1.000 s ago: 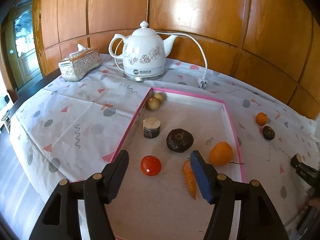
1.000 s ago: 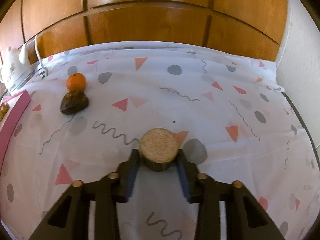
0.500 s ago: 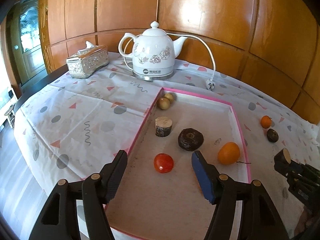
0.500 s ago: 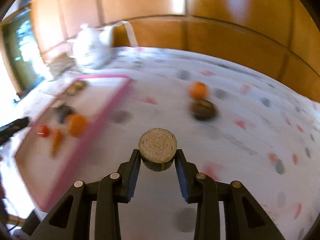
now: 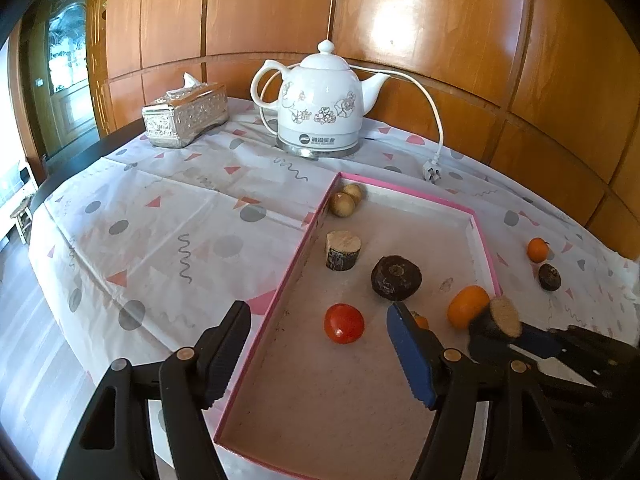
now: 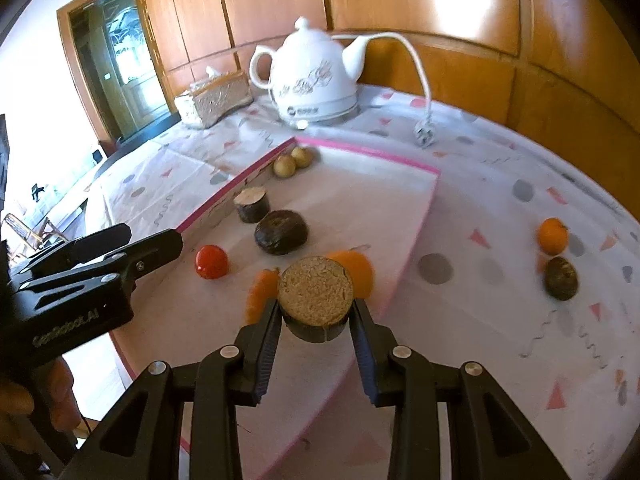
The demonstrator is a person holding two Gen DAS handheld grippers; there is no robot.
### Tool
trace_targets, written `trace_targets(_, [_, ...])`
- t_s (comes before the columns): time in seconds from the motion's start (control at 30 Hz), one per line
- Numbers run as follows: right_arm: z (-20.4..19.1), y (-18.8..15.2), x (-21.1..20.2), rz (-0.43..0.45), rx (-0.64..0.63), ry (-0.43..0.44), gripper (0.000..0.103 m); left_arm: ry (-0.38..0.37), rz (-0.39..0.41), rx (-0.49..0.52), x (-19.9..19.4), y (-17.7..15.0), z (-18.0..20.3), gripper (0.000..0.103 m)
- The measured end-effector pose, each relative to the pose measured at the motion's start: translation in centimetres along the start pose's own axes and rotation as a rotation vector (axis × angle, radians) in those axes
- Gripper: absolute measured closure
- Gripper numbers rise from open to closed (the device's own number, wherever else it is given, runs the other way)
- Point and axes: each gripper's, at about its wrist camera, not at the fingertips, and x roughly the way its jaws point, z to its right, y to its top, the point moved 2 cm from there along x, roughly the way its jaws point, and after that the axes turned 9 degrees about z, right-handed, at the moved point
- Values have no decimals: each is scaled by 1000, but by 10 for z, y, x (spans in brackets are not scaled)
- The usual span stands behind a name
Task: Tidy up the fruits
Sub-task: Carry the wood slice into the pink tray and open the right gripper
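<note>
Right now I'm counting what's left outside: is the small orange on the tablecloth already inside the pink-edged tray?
No, the small orange sits on the tablecloth outside the tray.

My right gripper (image 6: 316, 312), clamped on a cut stub (image 6: 316, 300), hangs over the near right part of the pink-edged tray (image 5: 482, 240), with a carrot (image 6: 262, 292) and an orange fruit (image 6: 358, 270) crowded just below and behind it. My left gripper (image 5: 320, 344), fingers spread, fills the near left side, a tomato (image 5: 344, 323) between its tips. Mid-tray is blocked by a dark round fruit (image 5: 396, 278) and a second stub (image 5: 343, 250); two small brown fruits (image 5: 346, 200) sit in the far left corner. The tray's far right floor and near end lie bare. Right of the tray, only a small orange (image 6: 553, 235) and a dark fruit (image 6: 561, 278) interrupt the cloth (image 6: 500, 184).
</note>
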Motion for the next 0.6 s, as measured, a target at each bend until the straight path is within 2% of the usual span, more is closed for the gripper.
trace_targets(0.23, [-3, 1, 0, 21, 4, -17, 64, -6, -2, 2, -1, -1, 1, 32])
trace_targets(0.6, [29, -9, -26, 73, 123, -93, 64, -36, -9, 38, -6, -4, 17, 32])
